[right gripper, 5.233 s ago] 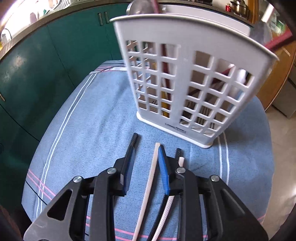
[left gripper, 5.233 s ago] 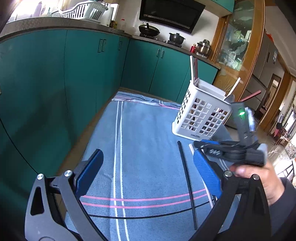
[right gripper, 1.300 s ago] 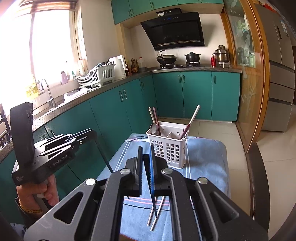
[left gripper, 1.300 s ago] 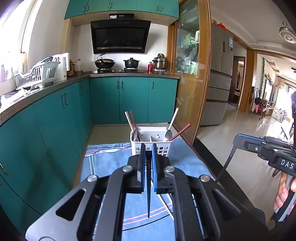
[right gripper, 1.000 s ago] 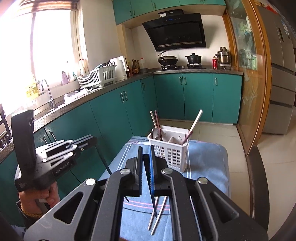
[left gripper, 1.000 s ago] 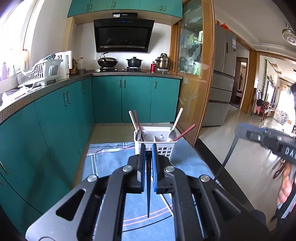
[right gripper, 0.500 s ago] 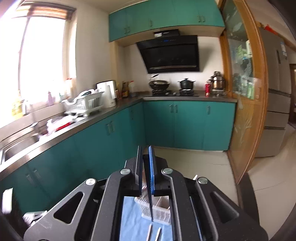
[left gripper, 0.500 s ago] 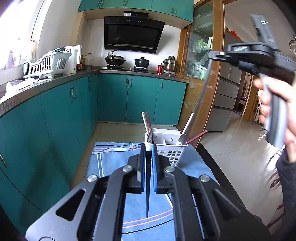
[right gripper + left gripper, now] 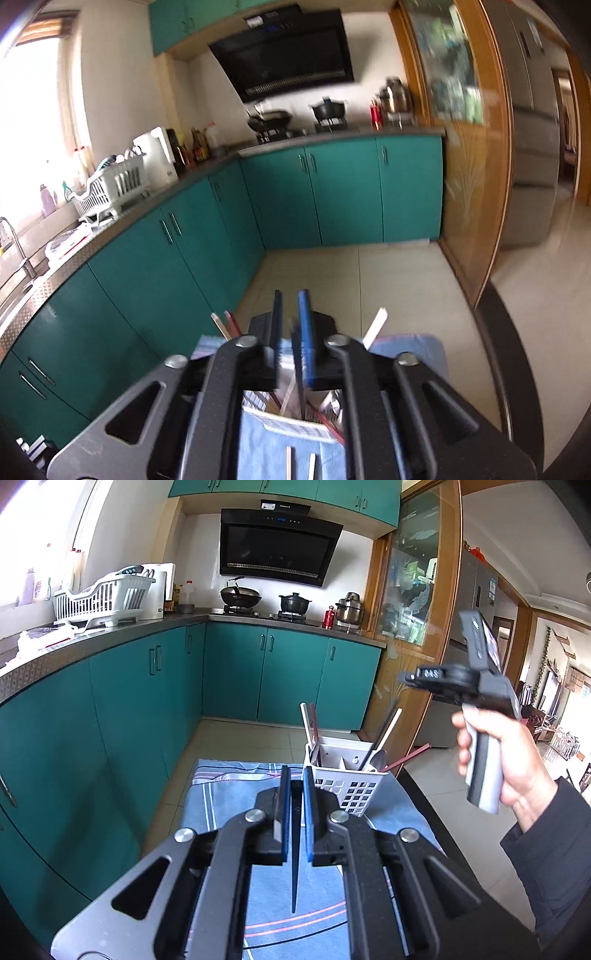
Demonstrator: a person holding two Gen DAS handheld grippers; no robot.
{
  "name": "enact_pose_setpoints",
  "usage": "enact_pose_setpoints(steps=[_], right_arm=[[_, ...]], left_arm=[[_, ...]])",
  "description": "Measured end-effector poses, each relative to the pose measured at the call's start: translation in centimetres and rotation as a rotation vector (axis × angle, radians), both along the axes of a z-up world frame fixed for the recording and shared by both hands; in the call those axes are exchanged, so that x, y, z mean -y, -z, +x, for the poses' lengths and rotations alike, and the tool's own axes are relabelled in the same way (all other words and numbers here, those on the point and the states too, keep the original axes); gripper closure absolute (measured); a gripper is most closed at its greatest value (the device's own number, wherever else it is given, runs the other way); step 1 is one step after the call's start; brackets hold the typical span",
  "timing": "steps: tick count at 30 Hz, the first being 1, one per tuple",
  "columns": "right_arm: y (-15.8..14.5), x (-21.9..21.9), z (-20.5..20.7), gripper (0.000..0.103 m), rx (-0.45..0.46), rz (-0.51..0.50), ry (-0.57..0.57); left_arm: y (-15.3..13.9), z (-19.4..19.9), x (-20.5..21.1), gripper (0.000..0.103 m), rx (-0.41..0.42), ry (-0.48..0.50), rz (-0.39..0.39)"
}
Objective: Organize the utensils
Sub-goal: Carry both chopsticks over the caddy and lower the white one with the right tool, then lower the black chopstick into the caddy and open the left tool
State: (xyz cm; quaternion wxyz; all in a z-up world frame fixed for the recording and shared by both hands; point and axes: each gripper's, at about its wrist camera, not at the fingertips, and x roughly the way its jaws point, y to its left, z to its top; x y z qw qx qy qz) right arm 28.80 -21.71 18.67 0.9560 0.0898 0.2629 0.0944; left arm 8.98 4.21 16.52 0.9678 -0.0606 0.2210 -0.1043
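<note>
While your left gripper (image 9: 293, 786) is clenched on a black chopstick (image 9: 294, 867), the stick hangs between the blue pads with its thin tip pointing down at the blue striped cloth (image 9: 214, 812). Just beyond those fingers stands the white utensil caddy (image 9: 347, 786), upright on the far part of the cloth. It already holds pale and red chopsticks and a spoon (image 9: 378, 758), all leaning out over its rim.

Your right gripper (image 9: 290, 306) is above that caddy, and its jaws have just been opening. A second dark chopstick (image 9: 297, 369) stands between them, close to the right-hand pad with a clear gap on its other side, so it is let go. Its lower end reaches down into the caddy; the blur hides which compartment.

From the left wrist you can see your right hand (image 9: 517, 760) around the handle, in a dark sleeve. Two pale chopsticks (image 9: 289, 461) lie on the cloth just in front of the caddy. Teal cabinets (image 9: 288, 679) run along the walls behind.
</note>
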Motion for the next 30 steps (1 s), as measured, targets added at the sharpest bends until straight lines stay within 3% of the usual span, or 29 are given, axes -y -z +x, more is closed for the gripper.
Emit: enact_pose_setpoints(steps=[1, 4, 5, 7, 10, 14, 17, 19, 24, 30], right_arm=[[0.6, 0.7, -0.5, 0.060, -0.002, 0.007, 0.003], [1.4, 2.3, -3.6, 0.058, 0.045, 0.022, -0.001], [1.8, 3.2, -5.4, 0.056, 0.078, 0.045, -0.006], [2.8, 5.0, -9.3, 0.034, 0.164, 0.095, 0.007], [6.4, 7.6, -15.9, 0.022, 0.310, 0.126, 0.055], [13.1, 9.3, -20.4, 0.022, 0.311, 0.113, 0.088], [17.0, 9.6, -20.6, 0.022, 0.243, 0.089, 0.098], [18.1, 9.4, -19.7, 0.022, 0.182, 0.102, 0.056], [19.1, 9.5, -19.2, 0.022, 0.176, 0.083, 0.039], [19.0, 10.3, -18.4, 0.022, 0.147, 0.128, 0.022]], left_arm=[[0.1, 0.1, 0.1, 0.097, -0.002, -0.001, -0.002], [0.4, 0.3, 0.3, 0.097, -0.004, -0.010, -0.005], [0.4, 0.4, 0.4, 0.097, -0.007, -0.010, -0.009], [0.4, 0.6, 0.6, 0.097, 0.003, -0.019, -0.011], [-0.3, 1.0, 0.9, 0.097, 0.025, -0.019, -0.039], [-3.2, 2.2, 2.5, 0.097, 0.060, -0.009, -0.039], [-6.4, 3.7, 4.0, 0.097, 0.094, -0.019, -0.027], [-8.8, 5.0, 4.8, 0.097, 0.122, -0.012, -0.048], [-12.7, 9.6, 7.0, 0.097, 0.143, -0.021, -0.068], [-11.7, 15.7, 10.1, 0.097, 0.115, -0.051, -0.017]])
